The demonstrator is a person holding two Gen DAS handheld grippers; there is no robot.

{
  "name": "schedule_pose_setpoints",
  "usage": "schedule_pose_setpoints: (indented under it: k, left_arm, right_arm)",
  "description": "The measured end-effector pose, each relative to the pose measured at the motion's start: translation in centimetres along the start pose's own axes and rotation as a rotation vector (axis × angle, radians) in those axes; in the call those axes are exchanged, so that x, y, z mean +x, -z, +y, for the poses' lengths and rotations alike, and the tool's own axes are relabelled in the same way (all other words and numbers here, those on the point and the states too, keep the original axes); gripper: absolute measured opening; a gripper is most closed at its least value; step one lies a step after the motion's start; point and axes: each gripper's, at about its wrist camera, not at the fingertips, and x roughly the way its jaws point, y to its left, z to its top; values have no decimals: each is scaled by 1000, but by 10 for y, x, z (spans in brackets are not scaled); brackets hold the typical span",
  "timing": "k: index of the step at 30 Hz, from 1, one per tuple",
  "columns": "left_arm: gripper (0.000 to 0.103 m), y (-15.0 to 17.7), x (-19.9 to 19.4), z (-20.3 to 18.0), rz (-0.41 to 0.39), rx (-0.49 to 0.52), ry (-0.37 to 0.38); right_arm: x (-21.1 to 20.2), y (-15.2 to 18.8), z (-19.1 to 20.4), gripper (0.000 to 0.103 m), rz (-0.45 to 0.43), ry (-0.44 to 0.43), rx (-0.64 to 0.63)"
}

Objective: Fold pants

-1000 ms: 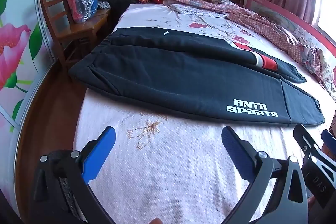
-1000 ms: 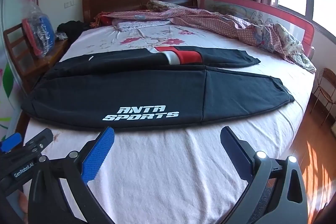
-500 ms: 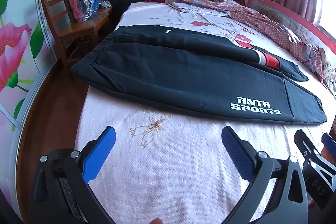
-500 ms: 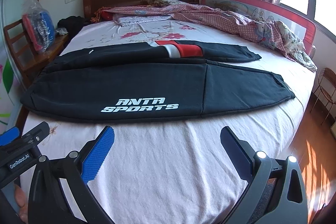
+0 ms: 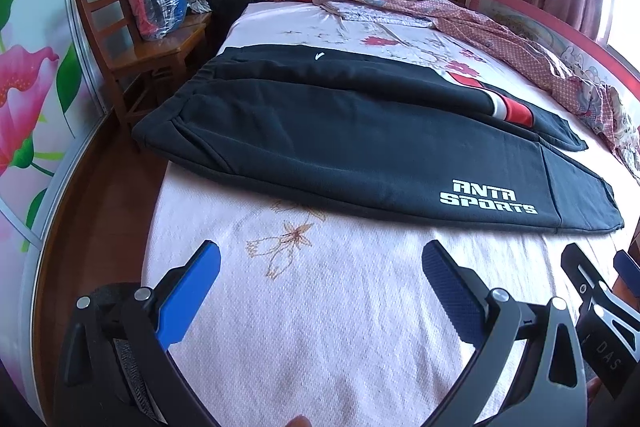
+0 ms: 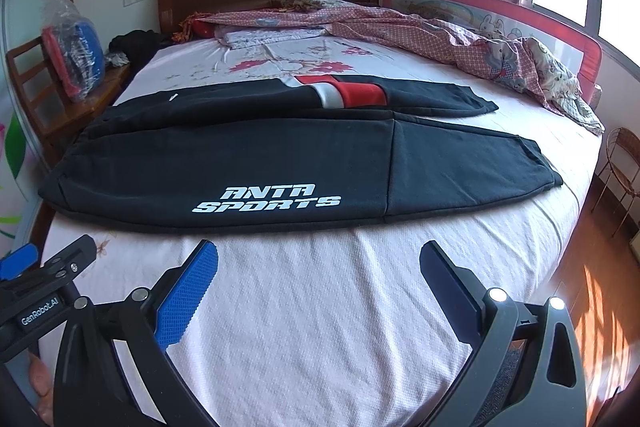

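Note:
Black sports pants point(image 5: 340, 143) point(image 6: 248, 163) lie flat across the bed, waistband at the left edge, cuffs to the right. The near leg carries white "ANTA SPORTS" lettering point(image 6: 267, 198); the far leg shows a red and white band point(image 6: 348, 95). My left gripper point(image 5: 320, 287) stands open above the pink sheet, short of the pants' near edge, nothing between its fingers. My right gripper point(image 6: 319, 287) is also open and empty, just in front of the lettered leg. The other gripper's body shows at the edge of each wrist view.
A pink flowered sheet point(image 6: 320, 307) covers the bed. Rumpled checked bedding point(image 6: 460, 39) lies along the far right by a red bed rail point(image 6: 500, 11). A wooden chair point(image 5: 132, 39) with a bagged bundle stands left of the bed. Wooden floor lies on both sides.
Both views have shifted slightly: the pants sit a little higher and farther in the frames than a second ago. The pants lie unchanged and both grippers stay open.

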Motion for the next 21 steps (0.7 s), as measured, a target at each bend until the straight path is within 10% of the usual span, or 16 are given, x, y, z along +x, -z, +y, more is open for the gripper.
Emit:
schedule_pose_setpoints:
  k: [21]
  left_arm:
    - [101, 1, 1, 0, 11, 0, 0]
  right_arm:
    - [3, 2, -3, 100, 7, 1, 11]
